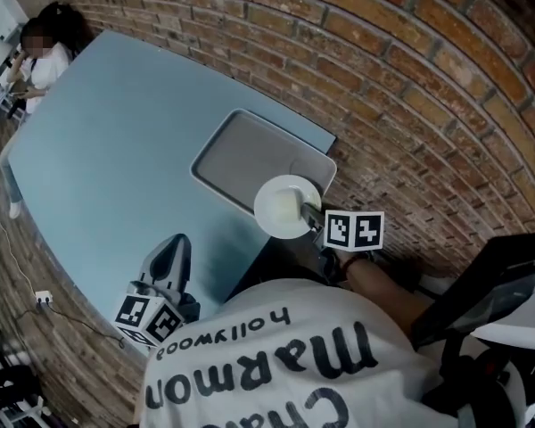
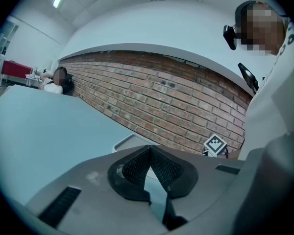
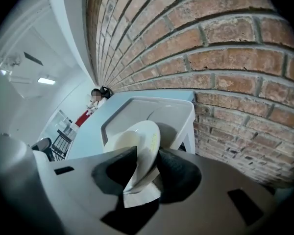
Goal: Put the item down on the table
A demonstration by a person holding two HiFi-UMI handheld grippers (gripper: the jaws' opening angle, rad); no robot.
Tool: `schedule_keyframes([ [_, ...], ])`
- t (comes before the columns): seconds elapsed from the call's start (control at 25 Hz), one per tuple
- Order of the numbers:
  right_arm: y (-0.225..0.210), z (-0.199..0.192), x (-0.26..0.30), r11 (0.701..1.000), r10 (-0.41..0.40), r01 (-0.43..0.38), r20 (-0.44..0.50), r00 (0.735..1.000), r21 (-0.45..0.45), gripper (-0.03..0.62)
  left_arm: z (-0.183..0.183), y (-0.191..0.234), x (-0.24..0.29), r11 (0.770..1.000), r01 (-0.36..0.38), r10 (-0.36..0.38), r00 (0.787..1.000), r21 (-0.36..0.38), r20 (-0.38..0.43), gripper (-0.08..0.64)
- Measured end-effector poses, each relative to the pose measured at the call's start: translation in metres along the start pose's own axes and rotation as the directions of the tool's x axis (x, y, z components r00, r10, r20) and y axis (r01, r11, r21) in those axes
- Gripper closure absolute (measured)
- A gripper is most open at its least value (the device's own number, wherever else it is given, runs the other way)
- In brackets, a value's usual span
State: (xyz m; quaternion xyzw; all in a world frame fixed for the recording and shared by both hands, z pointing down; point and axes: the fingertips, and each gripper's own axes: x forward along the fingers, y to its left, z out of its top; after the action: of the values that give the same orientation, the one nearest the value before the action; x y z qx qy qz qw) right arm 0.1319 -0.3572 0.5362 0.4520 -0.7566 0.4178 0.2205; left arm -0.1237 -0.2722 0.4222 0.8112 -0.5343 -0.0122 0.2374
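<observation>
A white plate [image 1: 285, 205] hangs over the near right corner of the grey tray [image 1: 241, 154], gripped by its rim in my right gripper [image 1: 314, 218]. In the right gripper view the plate [image 3: 137, 148] stands tilted between the two dark pads, which are shut on its edge, with the tray [image 3: 152, 115] beyond it. My left gripper [image 1: 169, 266] is held low at the near edge of the light blue table [image 1: 116, 150]. Its pads [image 2: 159, 168] meet at the tips with nothing between them.
A brick wall [image 1: 401, 69] runs along the table's right side, close to the tray. A person [image 1: 40, 56] sits at the far left end of the table. A cable and socket [image 1: 43, 298] lie on the floor at the left.
</observation>
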Motion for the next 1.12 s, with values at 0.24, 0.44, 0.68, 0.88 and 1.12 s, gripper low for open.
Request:
schedule_keyframes([
  [0.24,0.0000,0.0002,0.0000,0.996,-0.039,0.038,-0.005,0.999,-0.084,0.457,-0.0014,0.0009,-0.0008,1.000,0.003,-0.003,1.000,-0.009,0.003,0.552],
  [0.44,0.0020,-0.0037,0.0032,0.967,-0.092,0.086,-0.014,0.996,-0.240,0.443,-0.0031,-0.0014,-0.0003,1.000,0.007,-0.007,1.000,-0.009,0.003,0.552],
  [0.68,0.0023,-0.0044,0.0056,0.956,-0.115,0.107,-0.014,0.993,-0.273,0.440,-0.0032,0.0001,-0.0005,1.000,0.004,-0.004,1.000,-0.016,0.003,0.553],
  [0.88,0.0026,-0.0051,0.0057,0.946,-0.132,0.121,-0.018,0.991,-0.300,0.440,-0.0055,-0.0005,-0.0001,1.000,0.009,-0.009,1.000,-0.017,-0.001,0.553],
  [1.12,0.0036,0.0005,0.0026,0.955,-0.126,0.120,-0.006,0.992,-0.270,0.440,-0.0056,-0.0006,-0.0005,1.000,0.008,-0.008,1.000,-0.021,-0.001,0.553],
])
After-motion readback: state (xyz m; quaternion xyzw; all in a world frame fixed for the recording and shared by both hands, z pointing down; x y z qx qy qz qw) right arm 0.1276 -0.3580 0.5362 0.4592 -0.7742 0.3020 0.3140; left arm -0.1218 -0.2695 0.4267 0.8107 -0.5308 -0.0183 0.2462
